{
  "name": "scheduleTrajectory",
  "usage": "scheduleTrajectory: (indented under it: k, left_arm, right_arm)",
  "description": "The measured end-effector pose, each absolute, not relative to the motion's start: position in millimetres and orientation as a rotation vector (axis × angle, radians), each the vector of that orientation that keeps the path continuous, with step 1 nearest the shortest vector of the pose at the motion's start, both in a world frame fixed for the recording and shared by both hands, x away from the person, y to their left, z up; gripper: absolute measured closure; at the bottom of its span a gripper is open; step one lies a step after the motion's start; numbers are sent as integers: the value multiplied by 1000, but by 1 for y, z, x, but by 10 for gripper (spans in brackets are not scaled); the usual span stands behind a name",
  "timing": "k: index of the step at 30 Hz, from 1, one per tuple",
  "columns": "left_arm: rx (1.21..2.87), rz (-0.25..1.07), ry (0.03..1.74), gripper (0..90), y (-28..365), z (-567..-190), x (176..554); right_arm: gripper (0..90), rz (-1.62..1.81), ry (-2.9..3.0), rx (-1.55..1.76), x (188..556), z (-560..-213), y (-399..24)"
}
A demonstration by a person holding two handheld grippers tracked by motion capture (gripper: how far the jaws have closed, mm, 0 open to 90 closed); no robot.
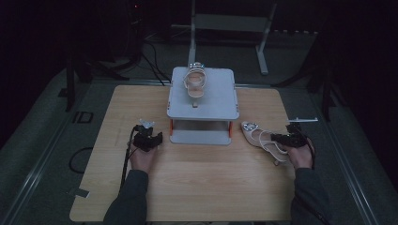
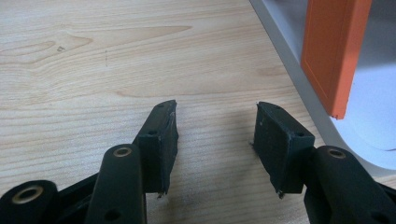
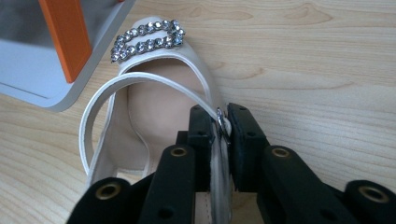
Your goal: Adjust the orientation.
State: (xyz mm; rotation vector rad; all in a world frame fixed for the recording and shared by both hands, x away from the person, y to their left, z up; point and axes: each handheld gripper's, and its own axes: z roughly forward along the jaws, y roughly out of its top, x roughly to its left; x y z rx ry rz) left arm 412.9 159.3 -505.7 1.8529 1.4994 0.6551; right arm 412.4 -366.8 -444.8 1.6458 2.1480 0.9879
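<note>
A pale strappy sandal point(image 1: 257, 135) with a rhinestone buckle point(image 3: 147, 38) lies on the wooden table point(image 1: 202, 183), just right of a grey two-level stand point(image 1: 216, 105). My right gripper point(image 1: 282, 138) is shut on the sandal's point(image 3: 159, 93) thin side strap near its heel, and both pads of that right gripper point(image 3: 220, 114) press the strap. A matching sandal point(image 1: 195, 83) rests on top of the stand. My left gripper point(image 1: 151, 137) sits left of the stand, low over the bare wood. In its own view the left gripper point(image 2: 217, 108) stands open with nothing between the jaws.
The stand has orange legs point(image 2: 334, 51) and a lower grey shelf point(image 1: 199, 137); one orange leg point(image 3: 67, 37) is close to the sandal's toe. A metal frame point(image 1: 230, 23) and cables lie on the dark floor behind the table.
</note>
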Motion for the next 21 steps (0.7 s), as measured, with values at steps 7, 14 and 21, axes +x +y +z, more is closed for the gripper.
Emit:
scheduleTrajectory:
  k: [7, 14, 21]
  left_arm:
    - [1852, 655, 1500, 497, 159, -506, 413]
    - [1851, 654, 1500, 496, 159, -506, 413]
    - [1852, 655, 1499, 496, 159, -506, 413]
  right_arm:
    - [739, 893, 2225, 1600, 419, -441, -364]
    - [736, 767, 2318, 1595, 432, -440, -358]
    - [763, 750, 2344, 1628, 440, -446, -357]
